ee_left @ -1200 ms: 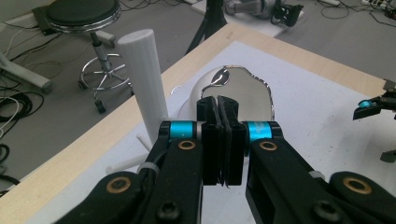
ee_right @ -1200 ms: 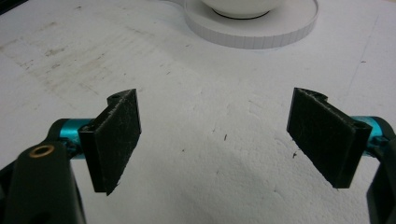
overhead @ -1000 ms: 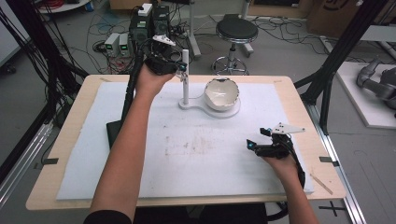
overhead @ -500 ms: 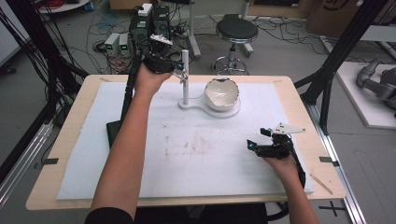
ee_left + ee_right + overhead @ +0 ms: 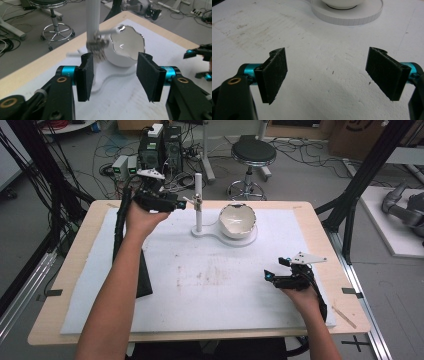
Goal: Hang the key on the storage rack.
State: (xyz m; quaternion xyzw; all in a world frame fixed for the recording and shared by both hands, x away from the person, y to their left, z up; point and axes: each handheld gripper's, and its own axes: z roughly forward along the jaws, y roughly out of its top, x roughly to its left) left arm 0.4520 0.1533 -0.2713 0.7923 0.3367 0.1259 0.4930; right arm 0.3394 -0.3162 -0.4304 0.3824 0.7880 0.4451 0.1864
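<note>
high view: your left gripper [image 5: 181,204] has just been opening, jaws parted and empty, just beside the white post [image 5: 198,202] with its clip; the cracked white bowl [image 5: 238,221] sits right of it; your right gripper [image 5: 272,276] rests released on the mat.

Bowl [image 5: 342,3] cut off by top edge in right gripper view; metal clamp [image 5: 98,46] on post [image 5: 93,15] blurred in left gripper view.

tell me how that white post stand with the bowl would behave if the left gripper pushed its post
The white post stand looks tall and slim, so a high push may tip it. Its flat base runs under the bowl, which probably steadies it. It would likely slide on the mat, rigid.
</note>
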